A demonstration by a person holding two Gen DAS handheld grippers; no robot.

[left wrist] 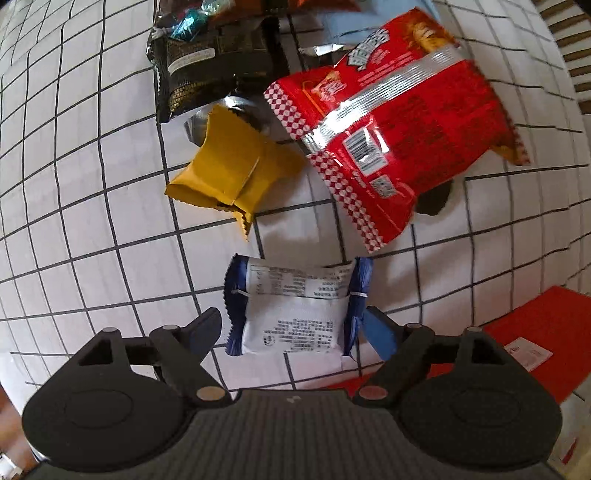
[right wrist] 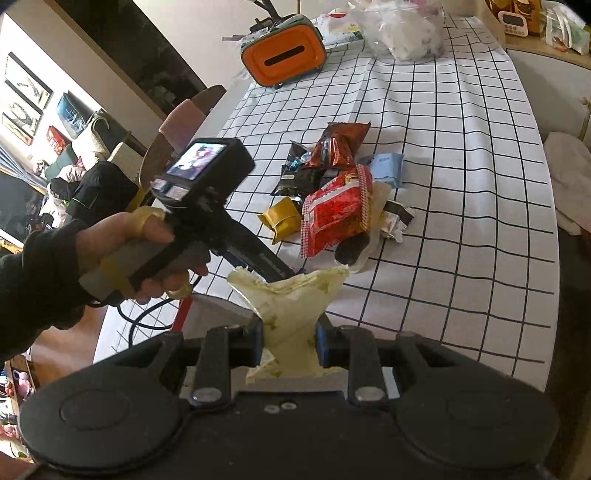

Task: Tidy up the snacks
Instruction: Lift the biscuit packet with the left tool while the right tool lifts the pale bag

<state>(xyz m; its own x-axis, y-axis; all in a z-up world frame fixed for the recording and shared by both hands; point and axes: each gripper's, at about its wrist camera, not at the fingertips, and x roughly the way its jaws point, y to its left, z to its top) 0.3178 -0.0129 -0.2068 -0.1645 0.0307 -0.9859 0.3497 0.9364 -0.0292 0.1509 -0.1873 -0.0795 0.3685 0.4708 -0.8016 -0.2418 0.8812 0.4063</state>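
In the left wrist view a blue-and-white snack packet (left wrist: 295, 310) lies on the checked tablecloth between the fingers of my left gripper (left wrist: 295, 328), which is open around it, fingers beside its crimped ends. Beyond it lie a yellow packet (left wrist: 229, 173), a large red bag (left wrist: 399, 136) and a black packet (left wrist: 214, 66). In the right wrist view my right gripper (right wrist: 290, 347) is shut on a pale yellow crumpled packet (right wrist: 291, 295), held above the table's near edge. The snack pile (right wrist: 332, 206) lies farther on, with the left gripper's body (right wrist: 207, 192) to its left.
An orange box with a slot (right wrist: 284, 55) and a clear plastic bag (right wrist: 402, 29) stand at the table's far end. A red tray or box (left wrist: 535, 343) sits at the near right of the left gripper. Chairs (right wrist: 177, 129) stand along the table's left side.
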